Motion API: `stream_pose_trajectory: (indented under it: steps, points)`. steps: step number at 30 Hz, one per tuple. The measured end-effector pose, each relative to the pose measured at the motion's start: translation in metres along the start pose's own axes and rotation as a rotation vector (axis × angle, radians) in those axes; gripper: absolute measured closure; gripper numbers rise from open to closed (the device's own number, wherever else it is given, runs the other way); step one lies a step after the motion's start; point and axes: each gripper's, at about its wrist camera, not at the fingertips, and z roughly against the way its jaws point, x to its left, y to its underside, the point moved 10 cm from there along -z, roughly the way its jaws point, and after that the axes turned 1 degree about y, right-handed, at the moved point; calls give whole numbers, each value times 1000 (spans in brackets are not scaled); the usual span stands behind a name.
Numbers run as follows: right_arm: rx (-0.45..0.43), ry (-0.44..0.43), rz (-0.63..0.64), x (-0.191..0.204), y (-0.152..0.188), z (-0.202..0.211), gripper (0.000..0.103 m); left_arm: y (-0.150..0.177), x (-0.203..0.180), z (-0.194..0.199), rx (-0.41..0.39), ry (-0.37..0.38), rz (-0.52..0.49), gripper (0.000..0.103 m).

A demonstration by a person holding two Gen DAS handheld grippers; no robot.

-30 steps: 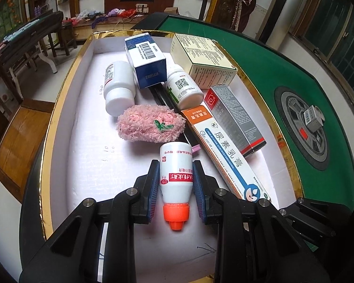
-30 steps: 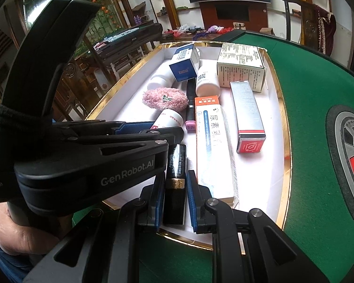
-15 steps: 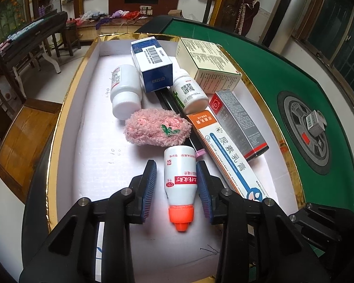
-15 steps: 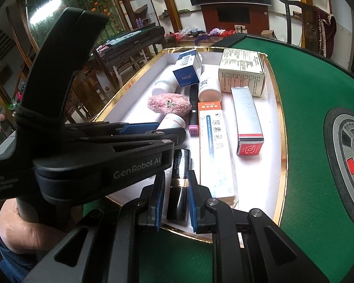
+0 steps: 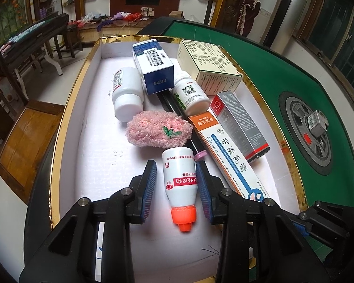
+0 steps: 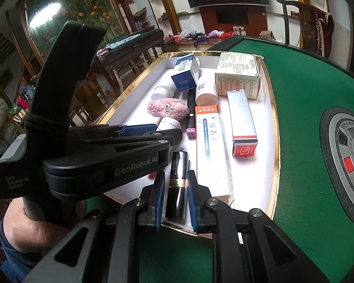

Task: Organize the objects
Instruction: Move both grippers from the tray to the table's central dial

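In the left wrist view, the left gripper stands with its blue-padded jaws apart, one on each side of a white bottle with an orange cap. A clear gap shows on the left side; the right pad stands just beside the bottle wall, and contact there cannot be told. The bottle lies on the white floor of a gold-rimmed tray, its cap toward the camera and its base just short of a pink fluffy pouch. Beyond the pouch lie a white pill bottle, a blue and white box, a second white bottle with a green label and a cream box. To the right, a long orange and white tube box lies alongside a grey box with a red end. The tray sits on a green felt table.

In the right wrist view, the right gripper is clamped on a black cylinder with a gold band, both blue pads pressed to its sides. The cylinder points away from the camera over the tray's near edge, just left of the tube box. The left gripper crosses the left of the frame, held in a hand, its fingers reaching toward the orange-capped bottle beside the pouch.
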Motion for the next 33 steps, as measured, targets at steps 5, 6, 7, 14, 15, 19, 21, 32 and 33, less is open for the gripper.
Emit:
stream_pose_trajectory:
  steps: [5,6,7,14,15,19,21,32,33]
  points:
    - [-9,-1,-20,-6,-1,5,86,-1,-1,0,-3,-3,-5,68]
    - [-11,-1,-24,-7,-1,6,86,-1,-1,0,-6,-5,-6,68]
    - [-14,-1,-27,-9,-2,8,86,-1,-1,1,-9,-9,-8,68]
    - [-41,2,-66,-24,-5,23,86,-3,-2,3,-27,-31,-24,68]
    - [-42,1,-71,-26,-6,24,86,-3,-3,4,-30,-35,-26,68]
    - [-56,1,-101,-38,-7,33,86,-4,-4,4,-41,-47,-36,68]
    - [-67,2,-116,-44,-6,40,86,-4,-6,5,-45,-47,-39,68]
    - [-182,110,-332,-165,14,117,86,-10,-17,12,-95,-39,-70,68]
    - [-192,127,-359,-180,18,124,86,-11,-20,14,-102,-30,-71,68]
